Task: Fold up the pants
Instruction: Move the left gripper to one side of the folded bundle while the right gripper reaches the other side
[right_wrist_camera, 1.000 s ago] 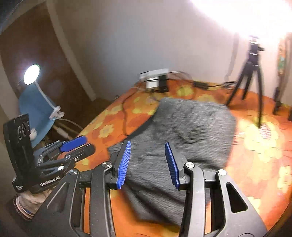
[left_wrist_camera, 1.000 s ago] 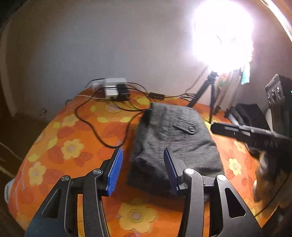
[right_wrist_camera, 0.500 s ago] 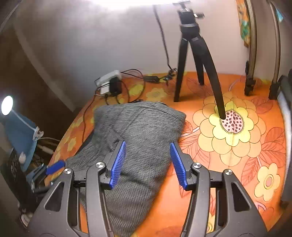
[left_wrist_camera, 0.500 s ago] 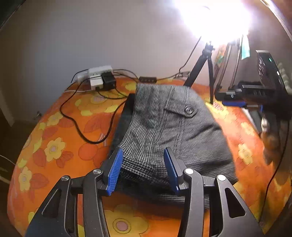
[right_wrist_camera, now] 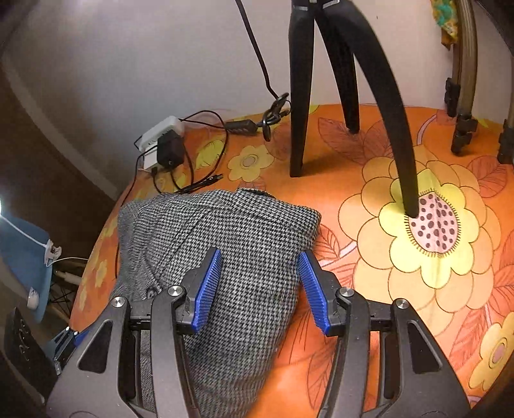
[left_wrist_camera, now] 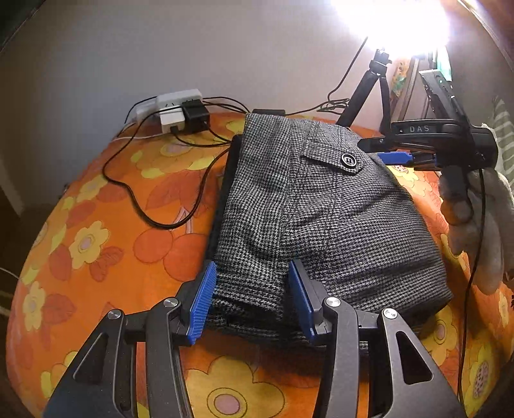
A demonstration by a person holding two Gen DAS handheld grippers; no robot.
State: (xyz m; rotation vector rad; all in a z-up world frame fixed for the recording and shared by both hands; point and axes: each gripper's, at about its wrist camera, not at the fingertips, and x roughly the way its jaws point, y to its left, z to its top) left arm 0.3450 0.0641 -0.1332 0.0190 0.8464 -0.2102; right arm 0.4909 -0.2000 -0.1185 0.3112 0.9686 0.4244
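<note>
We see the folded grey pants (left_wrist_camera: 321, 218) lying as a thick bundle on the worktop's orange flowered cloth (left_wrist_camera: 106, 231), near the middle. Our left gripper (left_wrist_camera: 253, 299) hangs over the bundle's near edge, jaws apart with nothing between them. Our right gripper (right_wrist_camera: 261, 286) hovers over the right side of the pants, jaws likewise apart. A black tripod (right_wrist_camera: 347, 80) stands further right, and a power strip (left_wrist_camera: 178, 107) sits at the far edge.

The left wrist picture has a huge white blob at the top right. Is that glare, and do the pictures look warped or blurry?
Left wrist view: yes, a lamp blows out to pure white, hiding its own shape; the pants stay sharp. Right wrist view: no such glare, the weave is crisp, but the tripod legs bow, showing fisheye distortion. Corners darken in both.
</note>
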